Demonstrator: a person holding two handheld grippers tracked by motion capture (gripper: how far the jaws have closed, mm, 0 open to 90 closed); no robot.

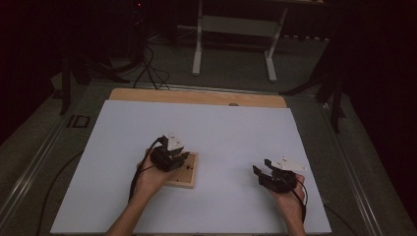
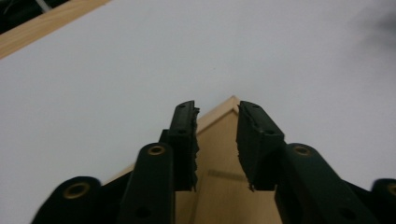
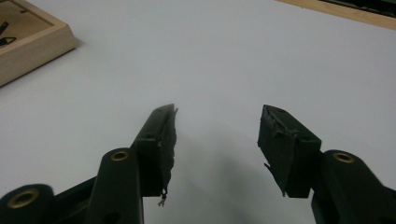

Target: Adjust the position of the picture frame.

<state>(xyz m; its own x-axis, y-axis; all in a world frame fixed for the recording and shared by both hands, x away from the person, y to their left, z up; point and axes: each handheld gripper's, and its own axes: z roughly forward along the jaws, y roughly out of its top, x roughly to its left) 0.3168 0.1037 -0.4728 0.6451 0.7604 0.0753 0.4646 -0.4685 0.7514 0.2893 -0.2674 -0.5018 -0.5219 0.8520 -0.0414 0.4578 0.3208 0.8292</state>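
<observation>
A shallow square wooden tray [image 1: 187, 178] lies on the white board [image 1: 221, 128], left of the middle. My left gripper [image 1: 185, 157] hangs over the tray, held in the person's left hand. In the left gripper view its jaws [image 2: 217, 109] stand a little apart above the tray's far corner [image 2: 232, 99], with nothing between them. My right gripper [image 1: 260, 166] rests low over the bare board at the right, open and empty. In the right gripper view [image 3: 217, 114] the tray's rim [image 3: 35, 46] shows at the upper left, with small dark pieces inside it.
The white board sits on a wooden tabletop [image 1: 196, 96] whose strip shows along the far edge. Beyond it stand a white table frame [image 1: 235, 27], dark stands and cables on the floor [image 1: 150, 69]. Metal rails run along both sides.
</observation>
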